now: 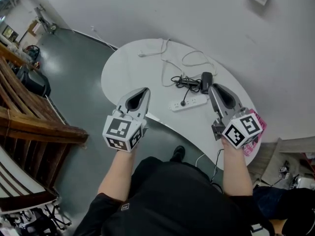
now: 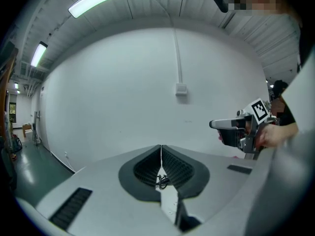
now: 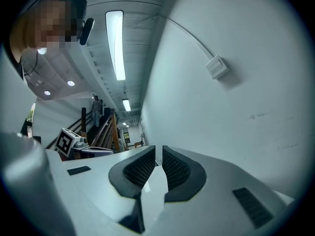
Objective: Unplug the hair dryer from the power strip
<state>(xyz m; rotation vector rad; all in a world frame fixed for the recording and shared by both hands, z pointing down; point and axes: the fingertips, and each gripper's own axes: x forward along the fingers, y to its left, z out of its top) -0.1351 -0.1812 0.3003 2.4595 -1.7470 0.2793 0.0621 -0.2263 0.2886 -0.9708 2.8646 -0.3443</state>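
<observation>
A white power strip [image 1: 188,103] lies on the white curved table [image 1: 128,68], with a black plug in it. A black cord [image 1: 183,81] runs from it to the black hair dryer [image 1: 205,81] just behind. My left gripper [image 1: 145,90] hovers shut and empty over the table's near left part, short of the strip. My right gripper [image 1: 213,87] hangs over the strip's right end, close to the dryer, jaws together with nothing in them. In the left gripper view, the strip [image 2: 170,200] and cord [image 2: 162,181] show below my shut left gripper [image 2: 161,149]. The right gripper view shows only the right gripper [image 3: 158,151] and wall.
A white cable [image 1: 170,58] loops across the table's far side. Wooden stairs [image 1: 29,117] stand at the left. A pink object [image 1: 260,123] lies on the table's right end under my right hand. The white wall [image 1: 197,14] rises close behind the table.
</observation>
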